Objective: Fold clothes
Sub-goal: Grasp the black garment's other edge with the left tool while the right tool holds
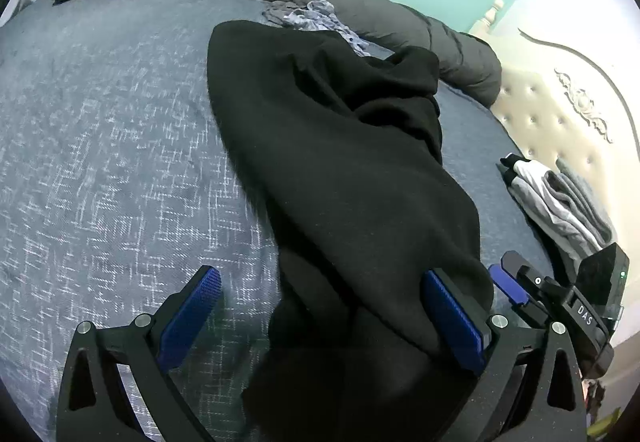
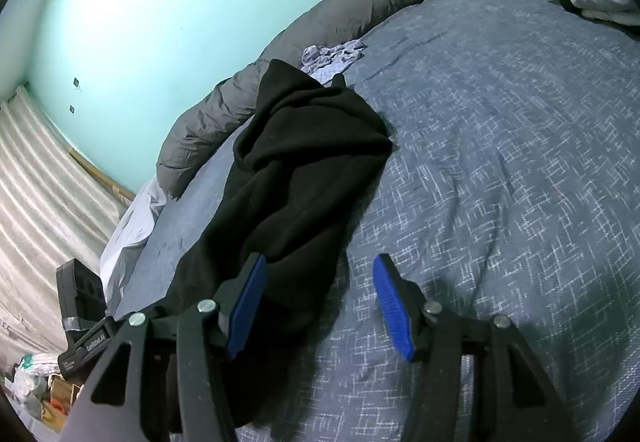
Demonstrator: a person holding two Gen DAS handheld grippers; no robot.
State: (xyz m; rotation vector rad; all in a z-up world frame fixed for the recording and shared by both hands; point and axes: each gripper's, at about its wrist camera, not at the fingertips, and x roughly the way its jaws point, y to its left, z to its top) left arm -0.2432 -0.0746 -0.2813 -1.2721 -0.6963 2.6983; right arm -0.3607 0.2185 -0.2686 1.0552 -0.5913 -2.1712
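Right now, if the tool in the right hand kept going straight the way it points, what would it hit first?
Probably the blue-grey woven bedspread; the right tool points down at it, open.

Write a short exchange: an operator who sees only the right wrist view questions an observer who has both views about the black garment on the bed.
Operator: Is the left hand-held gripper shut on the black garment?
Observer: No. Its jaws stand wide open. The garment lies between the fingers, draped against one of them.
Operator: What is beyond the grey and white clothes pile?
Observer: A cream tufted headboard with a carved ornament stands right behind it.
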